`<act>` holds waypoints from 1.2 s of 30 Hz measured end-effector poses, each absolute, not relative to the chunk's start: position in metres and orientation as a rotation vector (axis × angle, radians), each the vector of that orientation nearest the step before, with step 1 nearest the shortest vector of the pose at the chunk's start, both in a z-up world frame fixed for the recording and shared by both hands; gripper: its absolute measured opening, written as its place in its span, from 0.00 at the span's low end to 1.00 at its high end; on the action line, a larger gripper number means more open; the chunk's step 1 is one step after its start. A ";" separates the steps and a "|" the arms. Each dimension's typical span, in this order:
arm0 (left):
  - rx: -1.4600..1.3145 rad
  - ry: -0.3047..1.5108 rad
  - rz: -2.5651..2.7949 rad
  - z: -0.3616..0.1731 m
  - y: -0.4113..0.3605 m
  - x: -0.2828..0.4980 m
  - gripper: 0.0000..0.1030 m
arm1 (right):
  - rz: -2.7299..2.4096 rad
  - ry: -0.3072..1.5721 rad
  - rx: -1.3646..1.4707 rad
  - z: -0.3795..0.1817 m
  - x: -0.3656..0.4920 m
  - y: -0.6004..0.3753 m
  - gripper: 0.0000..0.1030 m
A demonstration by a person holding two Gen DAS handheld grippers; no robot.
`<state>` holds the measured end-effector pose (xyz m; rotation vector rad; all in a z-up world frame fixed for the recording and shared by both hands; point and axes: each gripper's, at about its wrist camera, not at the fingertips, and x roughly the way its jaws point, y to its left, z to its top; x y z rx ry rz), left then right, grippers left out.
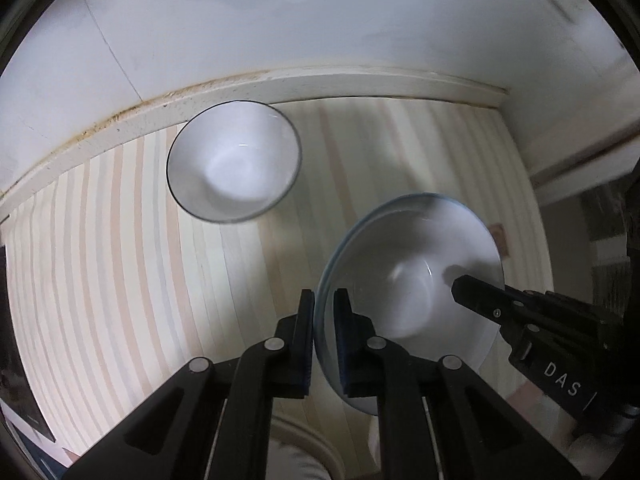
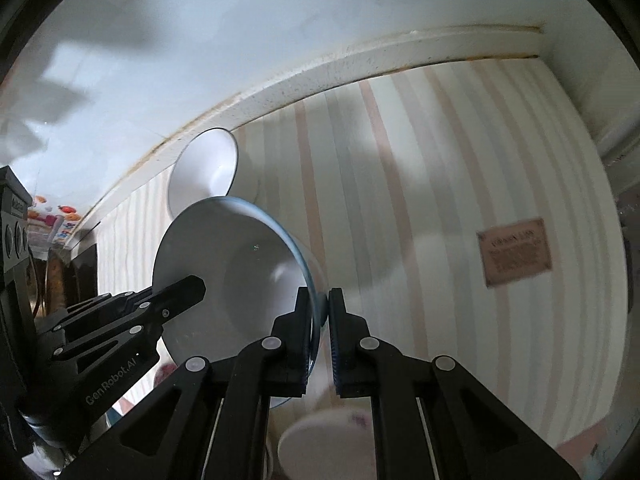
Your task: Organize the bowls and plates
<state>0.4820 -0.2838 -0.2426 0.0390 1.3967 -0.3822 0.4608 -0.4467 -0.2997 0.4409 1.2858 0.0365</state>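
Nearest the left wrist camera, the left gripper (image 1: 324, 304) has its two black fingers pinched narrow on the near rim of a blue-rimmed bowl (image 1: 404, 264), with dark ribbed pads pressed against the thin edge from inside and outside. The right gripper (image 2: 319, 304) clamps the opposite rim of the same bowl (image 2: 240, 264) in the same way; in the left view it (image 1: 460, 284) reaches in from the right, its black finger lying against the inner wall. So both grippers hold one bowl between them, and it looks raised and tilted above the striped surface, though its underside is hidden.

This bowl is smooth, glossy white ceramic, round and deep, with a thin pale-blue line round the lip.

Farther off stands a second bowl, the dark-rimmed bowl (image 1: 234, 162), also glossy white and round, with a thin dark edge line. It sits upright on the striped mat (image 1: 120, 260), near the back ledge, apart from the held bowl. That makes two bowls clearly seen.

The mat has narrow lengthwise bands of cream, pale pink and grey-green, matte in look, and bears a small brown rectangular label (image 2: 514, 252), its print too blurred to read.

Behind runs a cream speckled ledge (image 1: 280, 84) with brownish staining along its seam, then a plain white wall (image 1: 320, 20).
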 end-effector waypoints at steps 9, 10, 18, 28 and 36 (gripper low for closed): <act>0.087 1.364 -0.460 -0.214 -0.300 0.426 0.08 | 0.014 1.261 0.443 -0.263 0.386 -0.454 0.10; 0.092 1.363 -0.466 -0.213 -0.300 0.420 0.08 | 0.011 1.261 0.448 -0.261 0.379 -0.455 0.10; 0.143 1.396 -0.499 -0.230 -0.310 0.389 0.08 | -0.006 1.290 0.457 -0.271 0.334 -0.455 0.10; 0.242 1.461 -0.500 -0.264 -0.326 0.372 0.08 | -0.017 1.375 0.507 -0.321 0.311 -0.458 0.10; 0.299 1.482 -0.487 -0.279 -0.337 0.373 0.08 | -0.019 1.427 0.505 -0.340 0.314 -0.459 0.10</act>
